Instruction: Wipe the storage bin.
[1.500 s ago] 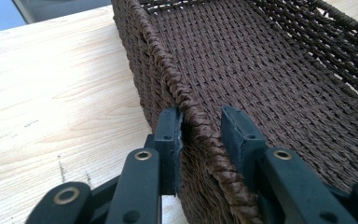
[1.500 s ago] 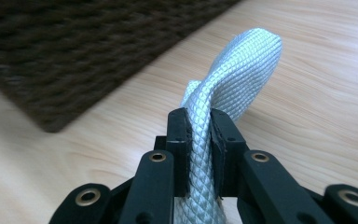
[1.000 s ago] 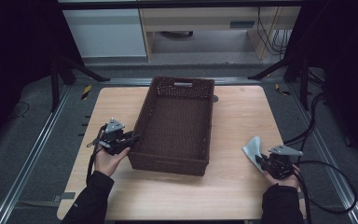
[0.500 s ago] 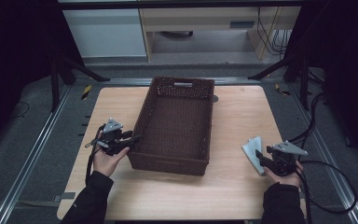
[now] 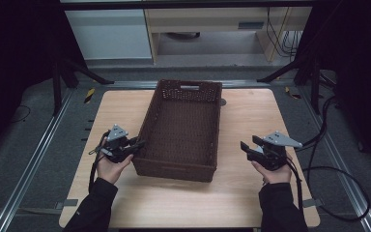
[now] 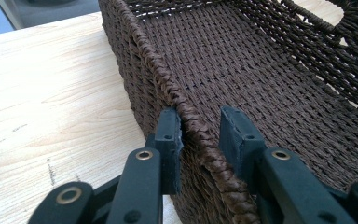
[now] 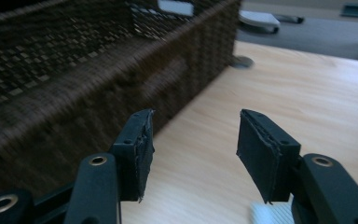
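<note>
The dark brown wicker basket (image 5: 182,129) sits in the middle of the high view on the pale wooden worktop (image 5: 251,203), long axis running up the frame, a handle slot in its far end wall. At the lower left of that view the left tongs (image 5: 137,143) meet the basket's left long wall near the near corner; in the left gripper view (image 6: 200,135) the jaws straddle the braided rim (image 6: 193,123), one jaw outside the wall and one inside (the outer pad lies against the weave, the inner one stands a little off it), so they are not clenched. At the lower right, the right tongs (image 5: 246,145) hover apart from the basket; in the right gripper view (image 7: 193,149) they stand wide and released, holding nothing. A small pale ribbed object (image 7: 270,215) lies on the worktop at that view's bottom edge.
</note>
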Tool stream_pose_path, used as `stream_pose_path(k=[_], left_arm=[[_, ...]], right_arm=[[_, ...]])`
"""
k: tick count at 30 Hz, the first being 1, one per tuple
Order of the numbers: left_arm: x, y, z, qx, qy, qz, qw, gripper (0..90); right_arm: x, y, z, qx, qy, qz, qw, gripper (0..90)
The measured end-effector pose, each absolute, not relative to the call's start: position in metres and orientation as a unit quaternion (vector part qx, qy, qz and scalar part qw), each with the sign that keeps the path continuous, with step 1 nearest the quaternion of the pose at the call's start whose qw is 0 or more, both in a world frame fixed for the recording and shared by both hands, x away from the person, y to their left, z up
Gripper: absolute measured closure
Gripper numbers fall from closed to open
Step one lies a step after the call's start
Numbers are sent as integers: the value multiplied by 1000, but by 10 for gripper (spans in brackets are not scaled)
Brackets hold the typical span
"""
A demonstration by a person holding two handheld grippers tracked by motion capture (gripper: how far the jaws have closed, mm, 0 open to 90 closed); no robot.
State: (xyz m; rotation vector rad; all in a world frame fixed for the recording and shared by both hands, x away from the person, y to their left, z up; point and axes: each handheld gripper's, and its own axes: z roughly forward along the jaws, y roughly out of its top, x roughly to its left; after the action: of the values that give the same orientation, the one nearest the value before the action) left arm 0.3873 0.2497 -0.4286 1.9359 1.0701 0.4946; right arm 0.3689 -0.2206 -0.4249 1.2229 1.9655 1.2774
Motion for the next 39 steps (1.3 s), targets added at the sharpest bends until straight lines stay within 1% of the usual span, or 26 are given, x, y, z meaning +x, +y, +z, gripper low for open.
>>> stream_pose_path(k=[10,16,20,24,27,30,33,36,38,39], left_arm=[[387,250,-430,770,430,195,429,683],[388,250,-430,770,429,192,431,682],[388,250,-430,771,428,194,431,680],[388,250,-430,770,427,197,431,667],[388,251,-429,765,427,196,440,618],[385,254,-427,756,429,195,454,524],[379,257,-423,753,425,204,458,504],[370,261,-421,754,425,207,456,524],[365,263,-422,757,424,201,454,579],[362,265,-424,756,425,196,457,588]], right_arm=[[401,-168,-412,415,732,501,201,498],[418,-146,-417,409,744,489,200,520],[423,-142,-423,408,750,480,202,569],[424,-139,-430,411,754,470,204,584],[424,-140,-430,417,753,469,199,596],[422,-138,-429,417,754,465,202,602],[420,-138,-429,420,755,463,200,603],[416,-137,-429,422,755,461,200,602],[412,-137,-428,422,756,458,202,600],[409,-137,-428,422,756,458,202,598]])
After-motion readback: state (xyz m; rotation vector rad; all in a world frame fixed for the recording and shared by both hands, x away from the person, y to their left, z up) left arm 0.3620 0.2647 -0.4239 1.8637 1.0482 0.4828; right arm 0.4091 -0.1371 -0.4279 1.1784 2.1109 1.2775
